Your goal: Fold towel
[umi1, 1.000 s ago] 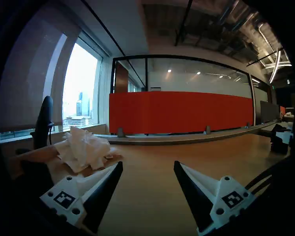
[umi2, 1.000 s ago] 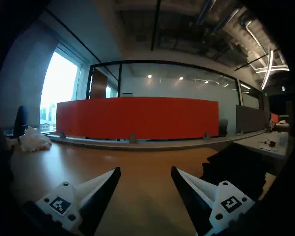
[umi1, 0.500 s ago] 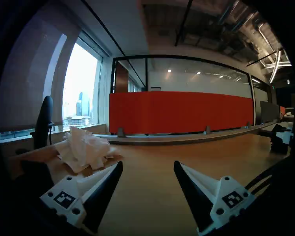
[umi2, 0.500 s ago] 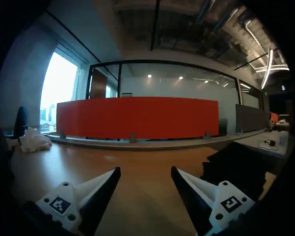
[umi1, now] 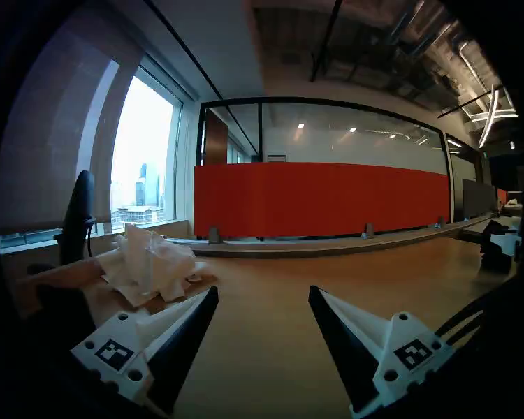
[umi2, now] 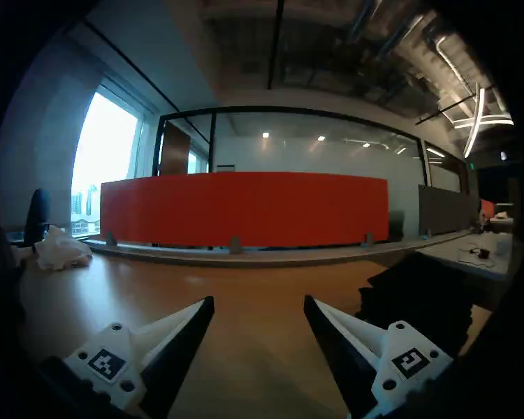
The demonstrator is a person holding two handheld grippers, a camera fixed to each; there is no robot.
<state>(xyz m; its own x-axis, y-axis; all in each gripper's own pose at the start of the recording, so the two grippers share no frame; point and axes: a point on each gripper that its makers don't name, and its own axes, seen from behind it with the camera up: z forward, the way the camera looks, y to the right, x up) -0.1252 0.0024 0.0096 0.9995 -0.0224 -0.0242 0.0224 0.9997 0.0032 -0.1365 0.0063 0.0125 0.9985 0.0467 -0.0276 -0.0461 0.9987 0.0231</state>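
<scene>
One crumpled towel [umi1: 150, 269] on wooden table [umi1: 276, 307], red partition [umi1: 318, 199], window [umi1: 143, 167]

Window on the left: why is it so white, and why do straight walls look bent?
Left gripper view: the window is washed out by daylight, and the fisheye bows the red panel. Right gripper view: same glare, same bowing; the ceiling is dim.

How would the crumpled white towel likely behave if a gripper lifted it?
The white towel lies in soft, irregular crumples, so it would probably droop limply. It looks thin, so likely light. Pushed on the smooth wooden table, it would probably slide or bunch, not roll.
</scene>
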